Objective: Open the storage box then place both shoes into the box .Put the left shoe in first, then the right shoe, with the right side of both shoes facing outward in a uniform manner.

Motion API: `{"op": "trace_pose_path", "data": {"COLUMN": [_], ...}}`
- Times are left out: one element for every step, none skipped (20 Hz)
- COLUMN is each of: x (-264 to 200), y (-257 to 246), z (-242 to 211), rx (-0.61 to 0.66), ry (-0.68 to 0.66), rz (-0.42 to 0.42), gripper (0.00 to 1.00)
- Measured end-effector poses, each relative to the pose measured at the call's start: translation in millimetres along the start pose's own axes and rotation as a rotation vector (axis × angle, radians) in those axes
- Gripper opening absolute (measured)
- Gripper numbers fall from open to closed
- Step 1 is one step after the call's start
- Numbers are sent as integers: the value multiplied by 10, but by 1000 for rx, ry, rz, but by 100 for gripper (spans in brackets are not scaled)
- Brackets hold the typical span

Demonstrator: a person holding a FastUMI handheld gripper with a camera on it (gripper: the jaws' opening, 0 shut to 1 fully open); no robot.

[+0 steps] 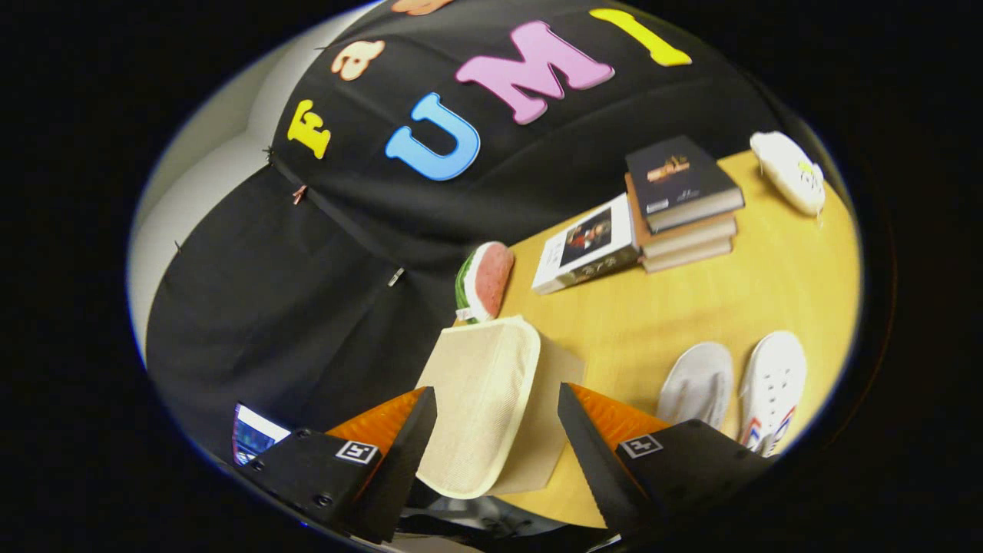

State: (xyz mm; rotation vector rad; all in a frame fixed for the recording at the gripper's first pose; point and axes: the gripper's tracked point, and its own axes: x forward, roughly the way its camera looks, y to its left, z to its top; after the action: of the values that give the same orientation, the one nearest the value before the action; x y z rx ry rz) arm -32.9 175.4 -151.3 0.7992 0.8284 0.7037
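White shoes (733, 388) two, one beige box (480, 403), tool (498, 430) spread

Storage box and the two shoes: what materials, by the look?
Storage box: looks like cream woven fabric, matte, with a piped rim; it sits between the open gripper fingers. Shoes: white, probably canvas or soft synthetic, matte; one shows coloured side stripes.

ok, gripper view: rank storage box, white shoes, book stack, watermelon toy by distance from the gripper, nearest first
The gripper is open.
1. Storage box: between the fingers, beige lid facing them.
2. White shoes: on the table just beyond the right finger.
3. Watermelon toy: beyond the box, at the table's edge by the black cloth.
4. Book stack: farther back on the table, past the shoes.
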Motion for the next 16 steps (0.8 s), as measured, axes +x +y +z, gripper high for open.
{"op": "trace_pose_path", "data": {"x": [86, 175, 262, 340, 395, 429, 474, 509, 536, 574, 562, 597, 559, 557, 470, 435], "y": [-25, -48, -64, -79, -105, -97, -75, -51, -24, -12, 52, 36, 31, 60, 70, 153], "z": [-92, -208, -305, -406, -484, -544, -618, -662, -714, -730, -762, -758, -745, -706, -641, -563], "rx": [33, 68, 96, 128, 162, 191, 224, 253, 277, 296, 321, 326, 325, 321, 313, 309], "ry": [46, 91, 124, 157, 189, 213, 235, 250, 263, 269, 286, 278, 282, 264, 235, 209], "rz": [21, 31, 41, 52, 65, 80, 101, 120, 135, 140, 168, 162, 164, 169, 182, 205], "gripper": [98, 98, 98, 98, 98, 97, 96, 96, 94, 89, 70, 56, 42, 27, 13, 9]}}
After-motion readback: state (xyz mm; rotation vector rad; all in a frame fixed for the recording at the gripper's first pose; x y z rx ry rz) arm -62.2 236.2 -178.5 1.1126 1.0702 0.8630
